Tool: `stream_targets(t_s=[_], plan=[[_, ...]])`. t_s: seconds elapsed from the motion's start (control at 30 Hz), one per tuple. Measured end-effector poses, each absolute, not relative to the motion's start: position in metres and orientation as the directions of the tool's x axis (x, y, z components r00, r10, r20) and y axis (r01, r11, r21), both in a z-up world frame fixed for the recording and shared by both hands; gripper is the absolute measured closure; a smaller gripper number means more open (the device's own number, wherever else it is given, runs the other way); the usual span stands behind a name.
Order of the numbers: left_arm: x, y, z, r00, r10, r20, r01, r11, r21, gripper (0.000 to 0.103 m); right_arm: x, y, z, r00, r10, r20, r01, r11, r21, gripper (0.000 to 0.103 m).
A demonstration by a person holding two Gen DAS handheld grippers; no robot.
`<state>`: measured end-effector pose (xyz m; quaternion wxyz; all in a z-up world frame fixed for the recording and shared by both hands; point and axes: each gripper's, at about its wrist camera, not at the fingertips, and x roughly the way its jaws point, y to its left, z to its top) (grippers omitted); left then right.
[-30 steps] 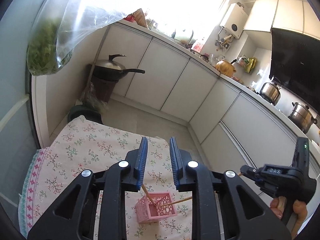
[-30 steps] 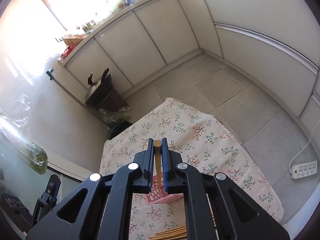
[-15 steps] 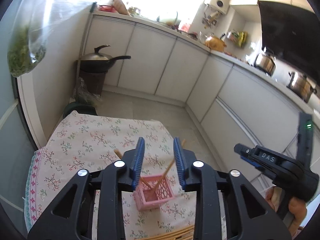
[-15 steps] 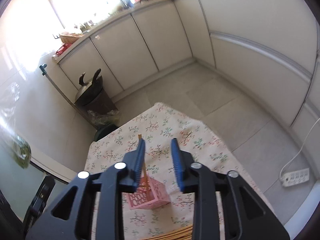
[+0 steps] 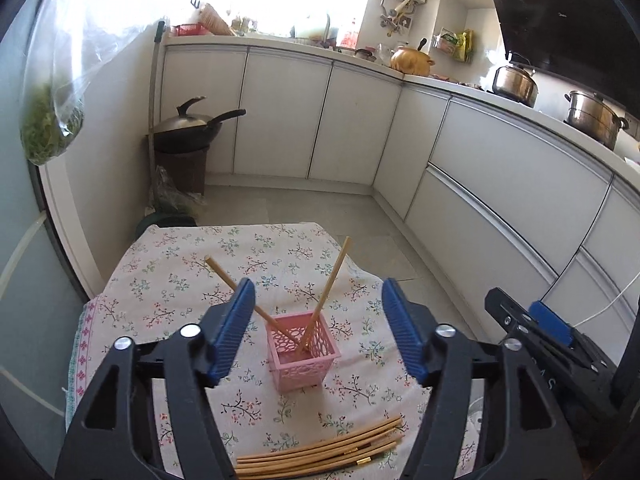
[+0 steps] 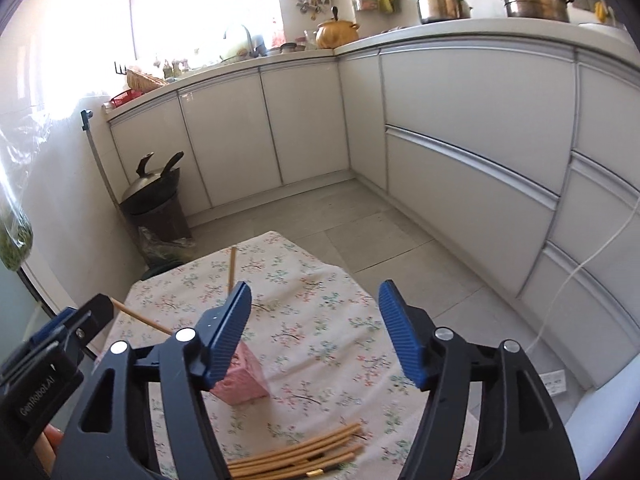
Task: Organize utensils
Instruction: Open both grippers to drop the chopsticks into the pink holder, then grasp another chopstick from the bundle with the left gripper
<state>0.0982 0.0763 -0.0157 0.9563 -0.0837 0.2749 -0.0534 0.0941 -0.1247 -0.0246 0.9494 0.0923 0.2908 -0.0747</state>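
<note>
A pink perforated basket (image 5: 303, 349) stands on the floral tablecloth (image 5: 180, 272). Two wooden chopsticks (image 5: 326, 292) lean out of it, one to the left, one to the right. A bundle of several chopsticks (image 5: 320, 450) lies on the cloth near the front edge. My left gripper (image 5: 316, 334) is open and empty, above and in front of the basket. My right gripper (image 6: 316, 336) is open and empty; the basket (image 6: 242, 380) shows behind its left finger, and the bundle (image 6: 296, 450) lies below. The right gripper also shows in the left wrist view (image 5: 540, 332).
White kitchen cabinets (image 5: 320, 120) run around the room, with pots (image 5: 514, 82) on the counter. A black wok (image 5: 188, 126) sits on a stand by the wall. A plastic bag of greens (image 5: 48, 120) hangs at the left. A power strip (image 6: 554, 380) lies on the floor.
My right gripper let go of the chopstick, which now leans in the basket. Both grippers opened wide and drew back, so the bundle on the cloth came into view.
</note>
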Motion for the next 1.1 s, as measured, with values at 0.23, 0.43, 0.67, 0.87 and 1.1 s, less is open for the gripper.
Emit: stream_targets(t_s=[0.23, 0.43, 0.67, 0.87, 1.1], plan=[[0.082, 0.069, -0.019, 0.854, -0.119, -0.507, 0.044, 0.987, -0.156, 0.027, 0.069, -0.131, -0.026, 0.830, -0.169, -0.532, 0.255, 0.963, 0.091, 0.021], [0.076, 0.065, -0.025, 0.854, -0.105, -0.509, 0.034, 0.989, -0.146, 0.009, 0.053, -0.141, -0.037, 0.812, -0.233, -0.536, 0.316, 0.946, 0.067, 0.006], [0.085, 0.052, -0.053, 0.805, -0.118, -0.582, 0.062, 0.991, -0.115, 0.007, 0.028, -0.178, -0.069, 0.734, -0.276, -0.621, 0.407, 0.910, 0.077, 0.006], [0.101, 0.029, -0.084, 0.711, -0.162, -0.685, 0.138, 0.986, -0.090, 0.007, 0.012, -0.204, -0.099, 0.653, -0.215, -0.727, 0.436, 0.891, 0.128, 0.006], [0.132, -0.026, -0.158, 0.306, -0.272, -0.912, 0.361, 0.920, -0.153, 0.007, 0.008, -0.228, -0.133, 0.544, -0.134, -0.828, 0.493, 0.850, 0.186, 0.006]])
